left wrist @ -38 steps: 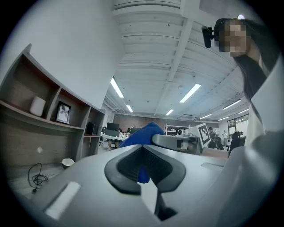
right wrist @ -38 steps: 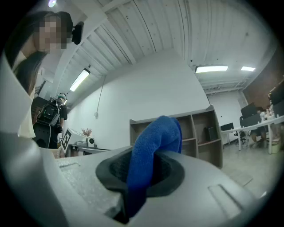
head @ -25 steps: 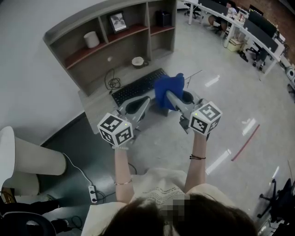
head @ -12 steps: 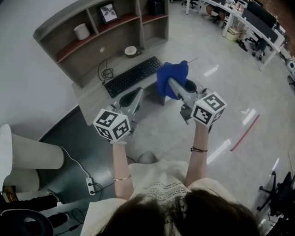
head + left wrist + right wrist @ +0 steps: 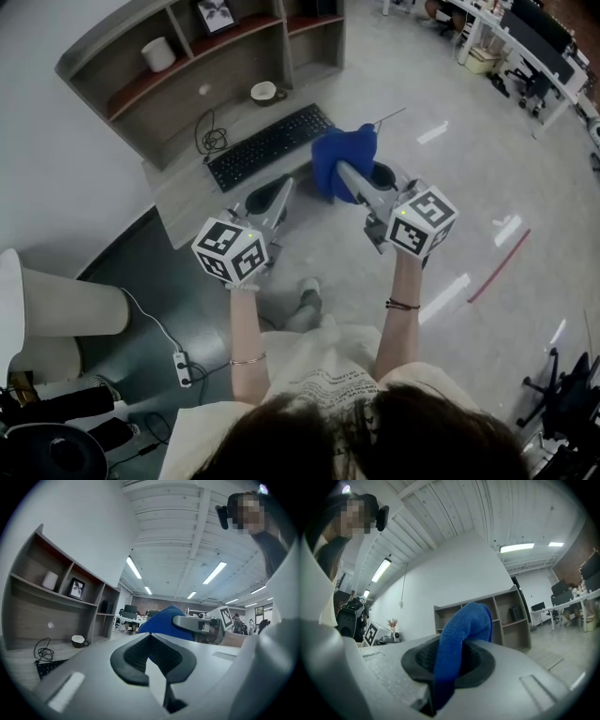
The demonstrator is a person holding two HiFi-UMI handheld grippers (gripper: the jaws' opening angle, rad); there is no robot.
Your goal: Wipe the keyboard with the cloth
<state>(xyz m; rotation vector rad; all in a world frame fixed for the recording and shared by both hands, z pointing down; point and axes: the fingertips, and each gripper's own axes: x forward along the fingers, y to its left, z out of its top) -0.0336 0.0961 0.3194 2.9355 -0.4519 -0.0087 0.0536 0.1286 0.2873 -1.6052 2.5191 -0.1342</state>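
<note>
Cloth (image 5: 463,620) between right gripper (image 5: 449,665) jaws

– Was the keyboard (image 5: 269,145) reachable?
– Yes. You had open floor (image 5: 328,253) up to the desk (image 5: 187,192) front, and nothing lay over the keys. Cable (image 5: 208,141) coiled just behind its left end, bowl (image 5: 263,91) further back, shelf unit (image 5: 178,98) walled off the rear.

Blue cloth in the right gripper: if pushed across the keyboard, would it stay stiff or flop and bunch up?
Probably floppy: the blue cloth bends over and droops from the right gripper, whose jaws pinch it. Likely light, since one pinch holds it all up. Its fuzzy weave should drag on the keyboard rather than slip.
</note>
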